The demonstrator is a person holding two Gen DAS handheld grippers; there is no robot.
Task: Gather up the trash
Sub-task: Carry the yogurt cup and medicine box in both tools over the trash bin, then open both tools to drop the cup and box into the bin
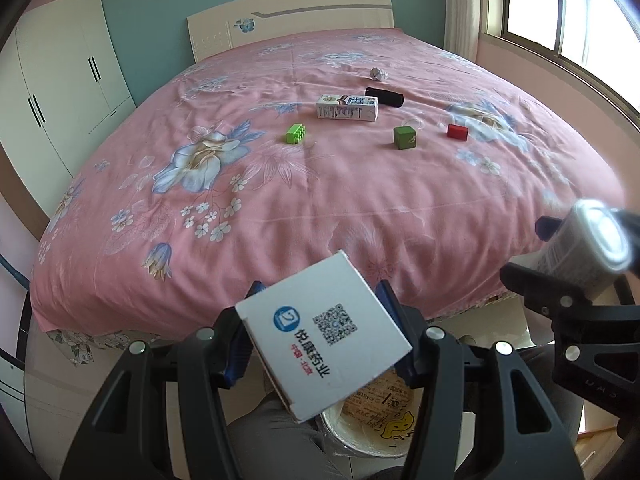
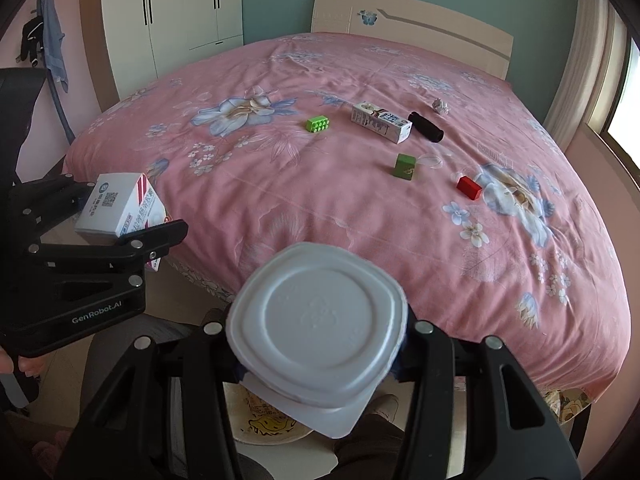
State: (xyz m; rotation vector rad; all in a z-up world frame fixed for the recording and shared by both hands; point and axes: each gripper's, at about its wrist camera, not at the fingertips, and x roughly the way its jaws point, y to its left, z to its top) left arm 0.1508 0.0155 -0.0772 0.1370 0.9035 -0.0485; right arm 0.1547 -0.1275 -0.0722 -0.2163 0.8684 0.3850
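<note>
Holding two pieces of trash above the bin at the foot of the bed; releasing both cleanly is judged to be the step in hand.

- Left gripper (image 1: pixel 320 344): jaws clamping the white medicine box (image 1: pixel 324 336), tilted, at 6 o'clock in the left wrist view.
- Right gripper (image 2: pixel 320 340): jaws closing on the white plastic cup (image 2: pixel 318 324), bottom facing the camera.
- Bin (image 1: pixel 360 420): lying directly below both loads, mostly hidden; probably a paper bucket with a printed lining.

Centering each load over the bin mouth before opening. Opening one pair of jaws at a time, avoiding collision between grippers. Lowering first, limiting bounce.

Remaining on the pink bedspread (image 1: pixel 280 208): milk carton (image 1: pixel 347 108) at 12 o'clock, black cylinder (image 1: pixel 385 96) touching or just beside it, crumpled paper (image 1: pixel 378 73) beyond.
</note>
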